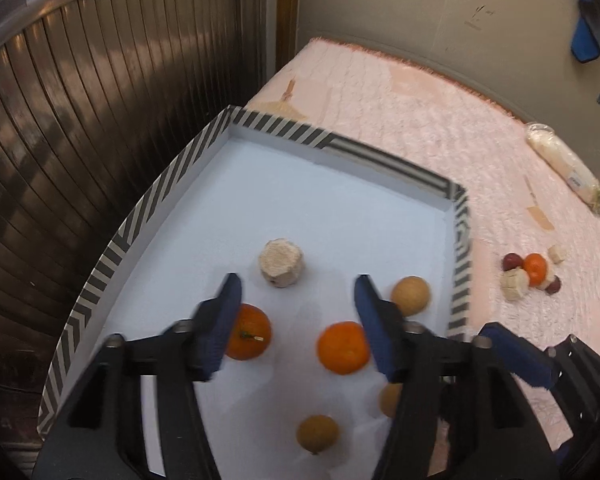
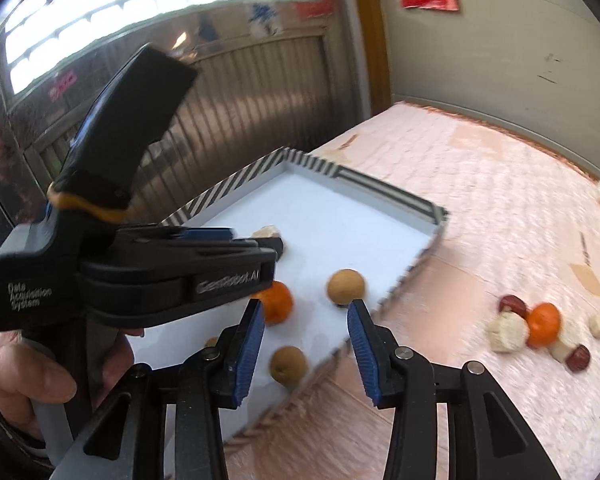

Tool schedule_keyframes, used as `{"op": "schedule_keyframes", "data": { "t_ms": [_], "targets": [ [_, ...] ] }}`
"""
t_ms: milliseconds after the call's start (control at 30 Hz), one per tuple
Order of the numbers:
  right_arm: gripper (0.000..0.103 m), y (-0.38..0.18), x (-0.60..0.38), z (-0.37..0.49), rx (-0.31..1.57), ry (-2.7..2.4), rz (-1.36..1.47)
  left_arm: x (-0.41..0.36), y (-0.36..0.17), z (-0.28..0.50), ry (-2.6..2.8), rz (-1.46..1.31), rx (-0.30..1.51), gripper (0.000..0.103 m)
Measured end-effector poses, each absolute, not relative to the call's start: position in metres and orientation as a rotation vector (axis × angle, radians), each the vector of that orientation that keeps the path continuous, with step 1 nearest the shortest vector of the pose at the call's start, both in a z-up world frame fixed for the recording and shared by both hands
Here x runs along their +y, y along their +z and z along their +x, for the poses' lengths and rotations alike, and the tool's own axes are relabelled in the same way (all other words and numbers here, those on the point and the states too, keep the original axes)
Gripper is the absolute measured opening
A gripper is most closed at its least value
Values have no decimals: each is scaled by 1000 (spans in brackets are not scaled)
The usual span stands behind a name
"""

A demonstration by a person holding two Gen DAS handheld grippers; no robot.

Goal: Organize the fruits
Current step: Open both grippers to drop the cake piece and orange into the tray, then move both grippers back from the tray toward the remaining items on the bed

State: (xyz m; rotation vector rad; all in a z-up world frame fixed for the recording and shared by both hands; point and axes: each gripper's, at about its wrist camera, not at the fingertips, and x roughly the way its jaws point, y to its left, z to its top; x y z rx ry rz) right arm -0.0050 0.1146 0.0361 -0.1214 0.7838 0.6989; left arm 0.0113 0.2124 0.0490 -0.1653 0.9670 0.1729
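Note:
A shallow tray with a black-and-white striped rim lies on a pink blanket. On its white floor are two oranges, a beige cut chunk and three round brown fruits. My left gripper hovers open over the oranges with nothing between its blue pads. My right gripper is open above the tray's near right edge, over a brown fruit lying below it. A pile of an orange, red fruits and beige chunks sits on the blanket to the right.
A hand holds the left gripper's handle at the left of the right wrist view. A white wrapped roll lies at the blanket's far right. A dark slatted door stands close to the tray's left side, and a beige wall runs behind.

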Motion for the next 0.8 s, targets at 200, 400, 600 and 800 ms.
{"op": "schedule_keyframes", "data": {
  "t_ms": [200, 400, 600, 800],
  "targets": [
    [43, 45, 85, -6, 769, 647, -81, 202, 62, -3, 179, -146, 929, 60],
    [44, 47, 55, -13, 761, 589, -48, 181, 66, -16, 140, -125, 914, 61],
    [44, 43, 24, -20, 775, 537, -33, 153, 68, -24, 87, -93, 909, 61],
    [44, 39, -8, -25, 782, 472, 1, 128, 66, -30, 37, -69, 903, 61]
  ]
}}
